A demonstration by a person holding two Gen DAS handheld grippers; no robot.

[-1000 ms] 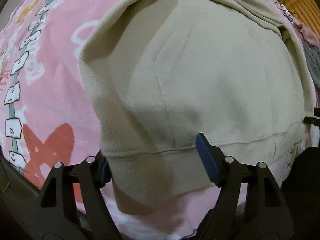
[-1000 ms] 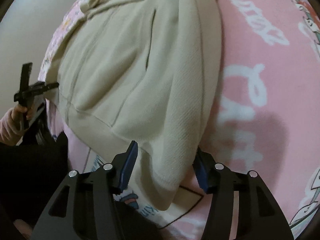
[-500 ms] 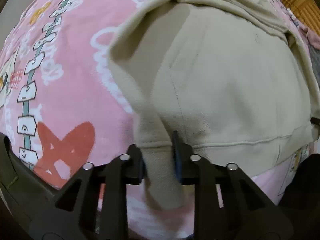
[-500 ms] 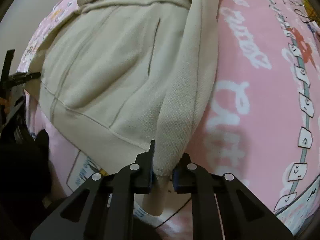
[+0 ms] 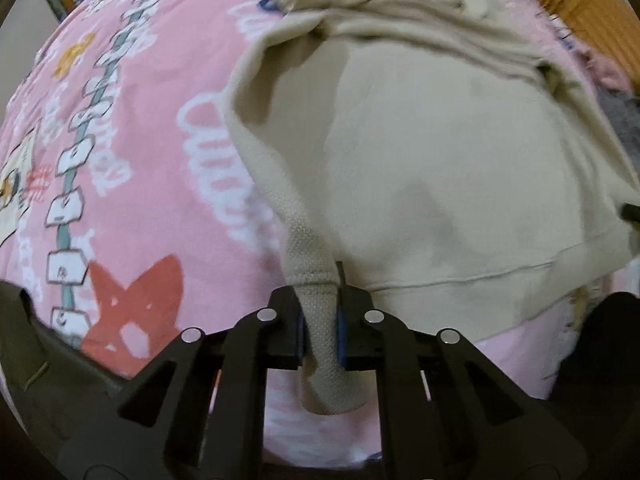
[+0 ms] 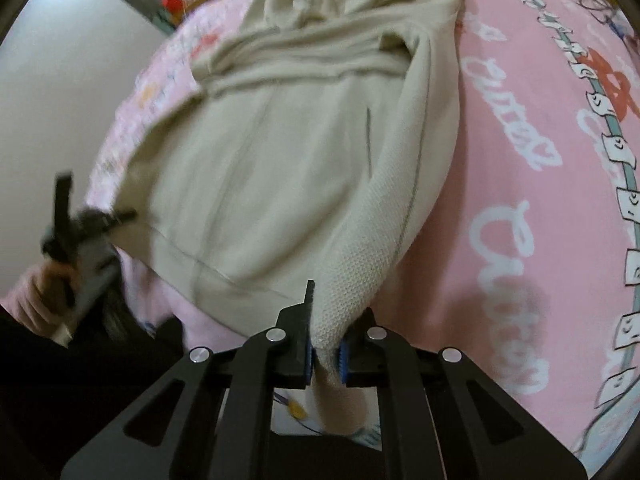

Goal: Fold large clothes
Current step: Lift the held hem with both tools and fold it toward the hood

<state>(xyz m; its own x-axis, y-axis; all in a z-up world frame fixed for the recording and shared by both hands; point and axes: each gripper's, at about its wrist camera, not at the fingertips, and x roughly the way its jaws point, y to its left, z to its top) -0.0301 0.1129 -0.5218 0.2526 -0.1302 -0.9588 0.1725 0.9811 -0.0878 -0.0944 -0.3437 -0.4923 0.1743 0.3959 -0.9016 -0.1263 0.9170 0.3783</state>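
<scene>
Left gripper clenched on hem corner of beige hoodie; a second ago jaws stood wide, astride hem. Right gripper: jaws closing, opposite hem corner pinched between pads. Both corners now lifted off pink printed blanket; hoodie body lies flat on it. Judgement: grasp secured, bottom-to-top fold can start.

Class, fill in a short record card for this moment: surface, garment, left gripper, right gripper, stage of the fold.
surface: pink printed bedspread
garment: beige sweatshirt, lying spread, hem nearest the cameras
left gripper: jaws shut on one hem corner, fabric pinched upward
right gripper: jaws closing, pads already pressing the other hem corner
stage of the fold: both corners gripped, hem not yet carried over
</scene>
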